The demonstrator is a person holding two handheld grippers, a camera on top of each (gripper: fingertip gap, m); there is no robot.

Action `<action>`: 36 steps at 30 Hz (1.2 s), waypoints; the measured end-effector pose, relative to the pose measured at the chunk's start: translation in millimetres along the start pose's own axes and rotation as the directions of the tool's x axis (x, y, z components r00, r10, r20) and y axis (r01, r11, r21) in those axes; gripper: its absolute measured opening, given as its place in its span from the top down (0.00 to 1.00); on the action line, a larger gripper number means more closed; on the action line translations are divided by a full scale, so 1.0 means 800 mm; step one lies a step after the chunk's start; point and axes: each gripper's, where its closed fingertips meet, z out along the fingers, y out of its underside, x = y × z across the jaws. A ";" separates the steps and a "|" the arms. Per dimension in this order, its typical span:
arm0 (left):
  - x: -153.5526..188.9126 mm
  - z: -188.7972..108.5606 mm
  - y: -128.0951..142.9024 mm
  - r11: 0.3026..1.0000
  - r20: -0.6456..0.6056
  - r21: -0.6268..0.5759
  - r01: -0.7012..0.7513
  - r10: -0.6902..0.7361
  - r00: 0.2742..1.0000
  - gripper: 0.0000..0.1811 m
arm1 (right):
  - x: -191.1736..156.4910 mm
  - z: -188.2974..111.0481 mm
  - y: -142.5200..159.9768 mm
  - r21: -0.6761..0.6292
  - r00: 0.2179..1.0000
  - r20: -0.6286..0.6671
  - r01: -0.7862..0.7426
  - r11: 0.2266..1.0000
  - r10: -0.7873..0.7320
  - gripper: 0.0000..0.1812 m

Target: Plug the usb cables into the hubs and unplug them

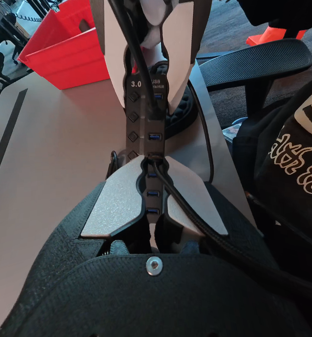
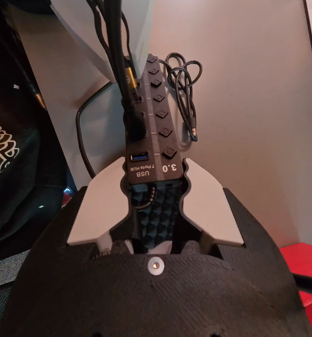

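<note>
A long black USB hub (image 1: 137, 125) with blue ports and a row of square buttons lies along the table (image 1: 51, 145). My left gripper (image 1: 153, 156) is shut on a gold-sleeved USB plug (image 2: 130, 78) held at a port in the hub's middle; its braided cable (image 1: 178, 198) trails back to the right. My right gripper (image 2: 154, 160) is shut on the labelled end of the hub (image 2: 152, 144); it shows at the top of the left wrist view (image 1: 148, 106). A second black plug (image 2: 137, 127) sits in another port.
A loose coiled black cable (image 2: 184, 91) lies on the table beside the hub. A red bin (image 1: 64, 54) stands at the far left. A black office chair (image 1: 251, 60) and a black printed bag (image 1: 288, 164) are to the right. Dark ridged foam (image 2: 160, 209) lies under the right gripper. My right fingertips sit around 8 cm from my left ones.
</note>
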 end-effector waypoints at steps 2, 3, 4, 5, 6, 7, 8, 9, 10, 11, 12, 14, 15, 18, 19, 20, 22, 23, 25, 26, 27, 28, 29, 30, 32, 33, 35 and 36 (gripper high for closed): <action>0.001 0.000 -0.005 0.999 -0.011 0.032 0.012 -0.012 1.000 0.92 | -0.003 0.000 -0.002 0.009 1.000 0.016 -0.004 1.000 0.004 0.69; -0.001 0.000 -0.006 0.999 -0.008 0.043 0.019 -0.018 1.000 0.92 | -0.005 0.001 -0.003 0.013 1.000 0.022 -0.005 1.000 0.005 0.69; -0.001 0.000 -0.004 0.999 -0.013 0.044 0.025 -0.024 1.000 0.92 | -0.005 0.001 -0.003 0.015 1.000 0.021 -0.004 1.000 0.004 0.69; 0.000 0.001 -0.002 0.999 -0.019 0.035 0.027 -0.027 0.999 0.92 | -0.006 0.001 -0.003 0.010 1.000 0.021 -0.001 1.000 0.001 0.69; 0.001 0.001 -0.001 0.999 -0.024 0.028 0.021 -0.021 1.000 0.92 | -0.006 0.002 -0.002 0.006 1.000 0.023 0.001 1.000 -0.001 0.69; 0.003 0.002 -0.001 1.000 -0.030 0.021 0.017 -0.016 0.999 0.92 | -0.007 0.003 -0.002 0.005 1.000 0.026 0.000 1.000 0.000 0.69; 0.004 0.001 -0.002 1.000 -0.037 0.017 0.018 -0.017 0.999 0.92 | -0.007 0.002 -0.003 0.008 1.000 0.029 -0.004 1.000 0.004 0.69; 0.005 0.000 -0.003 1.000 -0.042 0.015 0.020 -0.020 0.999 0.92 | -0.006 0.002 -0.003 0.013 1.000 0.029 -0.007 1.000 0.006 0.69; 0.006 0.000 -0.003 1.000 -0.046 0.010 0.024 -0.024 0.999 0.92 | -0.005 0.001 -0.003 0.015 1.000 0.027 -0.009 1.000 0.008 0.69; 0.006 -0.001 -0.002 1.000 -0.049 0.001 0.027 -0.026 0.998 0.91 | -0.005 0.001 -0.003 0.012 1.000 0.023 -0.009 1.000 0.008 0.69; 0.006 -0.002 0.000 1.000 -0.046 -0.018 0.025 -0.026 0.999 0.91 | -0.005 0.001 -0.002 0.010 1.000 0.021 -0.007 1.000 0.007 0.69; 0.005 -0.003 0.002 0.999 -0.043 -0.032 0.031 -0.032 0.999 0.91 | -0.005 0.001 -0.002 0.015 1.000 0.024 -0.014 1.000 0.014 0.69; 0.005 -0.003 0.002 0.999 -0.045 -0.034 0.038 -0.039 0.998 0.92 | -0.005 0.001 -0.002 0.018 1.000 0.025 -0.016 1.000 0.016 0.69; 0.006 -0.004 0.002 0.999 -0.055 -0.034 0.035 -0.037 0.998 0.91 | -0.005 0.000 -0.003 0.022 1.000 0.020 -0.011 1.000 0.011 0.69; 0.007 -0.003 0.000 0.999 -0.063 -0.024 0.038 -0.039 0.997 0.91 | -0.006 0.000 -0.004 0.022 1.000 0.020 -0.009 1.000 0.008 0.69; 0.007 -0.003 0.001 0.999 -0.064 -0.030 0.039 -0.040 0.997 0.91 | -0.006 0.000 -0.003 0.017 1.000 0.018 -0.004 1.000 0.004 0.69; 0.005 -0.002 0.002 0.999 -0.055 -0.039 0.028 -0.030 0.998 0.92 | -0.007 0.000 -0.003 0.016 1.000 0.016 0.001 1.000 -0.001 0.69; 0.005 -0.002 0.002 0.999 -0.057 -0.043 0.029 -0.032 0.998 0.92 | -0.007 0.000 -0.004 0.017 1.000 0.016 0.001 1.000 -0.002 0.69; 0.005 -0.001 0.002 0.999 -0.059 -0.047 0.026 -0.029 0.998 0.92 | -0.007 0.000 -0.005 0.028 1.000 0.017 0.000 1.000 -0.001 0.69; 0.004 -0.001 0.002 0.999 -0.059 -0.045 0.029 -0.031 0.998 0.92 | -0.007 -0.001 -0.006 0.034 1.000 0.018 -0.003 0.999 0.002 0.69; 0.004 -0.001 0.002 0.998 -0.059 -0.049 0.028 -0.031 0.998 0.92 | -0.007 -0.001 -0.006 0.041 1.000 0.021 -0.007 0.999 0.006 0.69; 0.004 -0.002 0.003 0.998 -0.059 -0.055 0.026 -0.029 0.998 0.92 | -0.007 0.000 -0.007 0.048 1.000 0.027 -0.015 0.999 0.014 0.69; 0.004 -0.002 0.003 0.998 -0.061 -0.060 0.025 -0.028 0.998 0.92 | -0.007 0.000 -0.007 0.050 0.999 0.032 -0.021 0.999 0.019 0.69; 0.003 -0.002 0.004 0.997 -0.064 -0.071 0.023 -0.028 0.998 0.92 | -0.007 0.000 -0.007 0.051 0.999 0.034 -0.022 0.998 0.021 0.69; 0.004 -0.003 0.007 0.996 -0.074 -0.087 0.020 -0.026 0.997 0.92 | -0.008 0.000 -0.009 0.064 0.999 0.043 -0.030 0.997 0.028 0.69; 0.005 -0.003 0.006 0.996 -0.081 -0.081 0.024 -0.030 0.996 0.92 | -0.009 -0.001 -0.009 0.066 0.998 0.047 -0.032 0.997 0.028 0.69; 0.008 0.002 0.009 0.996 -0.094 -0.082 0.033 -0.041 0.995 0.92 | -0.010 -0.001 -0.011 0.075 0.998 0.052 -0.032 0.997 0.028 0.69; 0.009 0.006 0.010 0.996 -0.094 -0.088 0.033 -0.041 0.995 0.92 | -0.010 -0.001 -0.011 0.077 0.998 0.052 -0.027 0.997 0.023 0.69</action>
